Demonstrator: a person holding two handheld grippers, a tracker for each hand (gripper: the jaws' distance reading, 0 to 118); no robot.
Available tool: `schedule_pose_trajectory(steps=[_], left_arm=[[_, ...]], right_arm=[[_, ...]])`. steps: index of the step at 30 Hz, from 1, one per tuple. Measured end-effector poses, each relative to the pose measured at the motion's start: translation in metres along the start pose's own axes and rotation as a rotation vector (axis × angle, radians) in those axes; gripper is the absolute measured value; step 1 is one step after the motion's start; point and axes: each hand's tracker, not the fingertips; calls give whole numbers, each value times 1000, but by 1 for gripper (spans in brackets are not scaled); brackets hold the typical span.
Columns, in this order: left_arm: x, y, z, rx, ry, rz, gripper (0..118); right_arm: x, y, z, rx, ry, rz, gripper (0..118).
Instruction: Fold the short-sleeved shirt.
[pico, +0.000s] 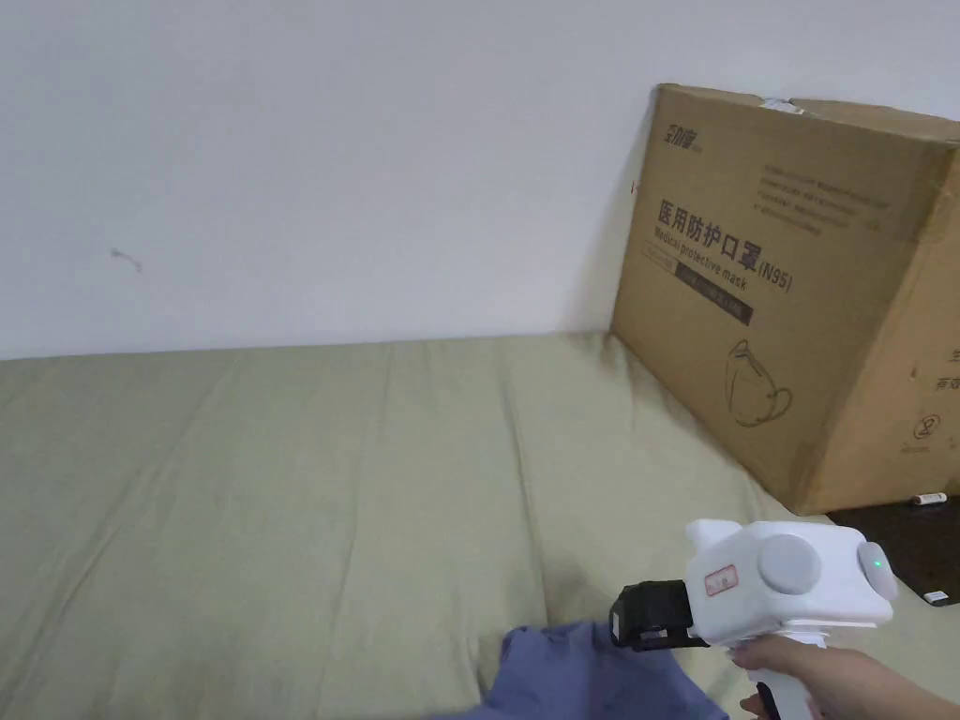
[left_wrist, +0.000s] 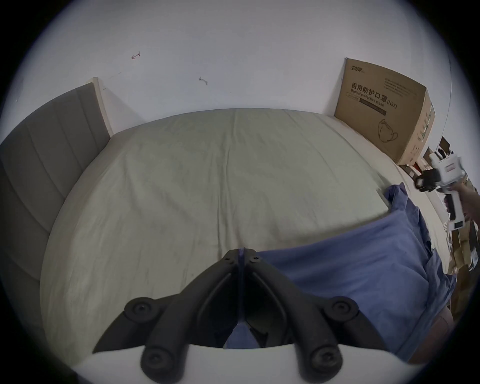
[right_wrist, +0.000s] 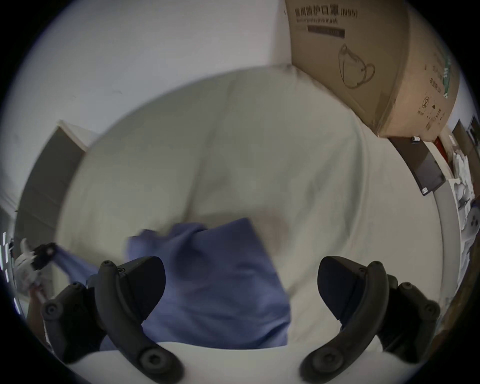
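A blue short-sleeved shirt (pico: 581, 677) hangs over the near edge of the bed, partly lifted. In the left gripper view the shirt (left_wrist: 350, 259) stretches away to the right, and my left gripper (left_wrist: 242, 251) is shut on a thin edge of it. The right gripper view shows the shirt (right_wrist: 215, 275) bunched below my right gripper (right_wrist: 240, 265), whose jaws stand wide open with nothing pinched. Far left there, the left gripper (right_wrist: 45, 256) holds a shirt corner taut. A hand holds the white right gripper (pico: 626, 614) just right of the shirt, above the bed.
The bed (pico: 281, 487) has a pale green sheet, wrinkled, with much bare room. A large cardboard box (pico: 797, 281) stands on its far right against the wall. A dark flat object (pico: 909, 548) lies beside the box. A grey headboard (left_wrist: 39, 181) bounds the left side.
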Motion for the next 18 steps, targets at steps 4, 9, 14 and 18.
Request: schedule_pose_trajectory(steps=[4,9,14,18], left_arm=[[-5,-3,1,-17,1,21,2],[-6,-10,-4,-75,-9,48,2],[-6,-10,17,-67,-20,118,2],[-8,7,62,10,-28,164,2]], right_arm=[[-3,-3,-39,-149,-110,81,97],[-13,-21,-29,-110,-75,112,40],[-28,-29,11,-29,55,129,0],[-26,-33,81,103,101,55,0]])
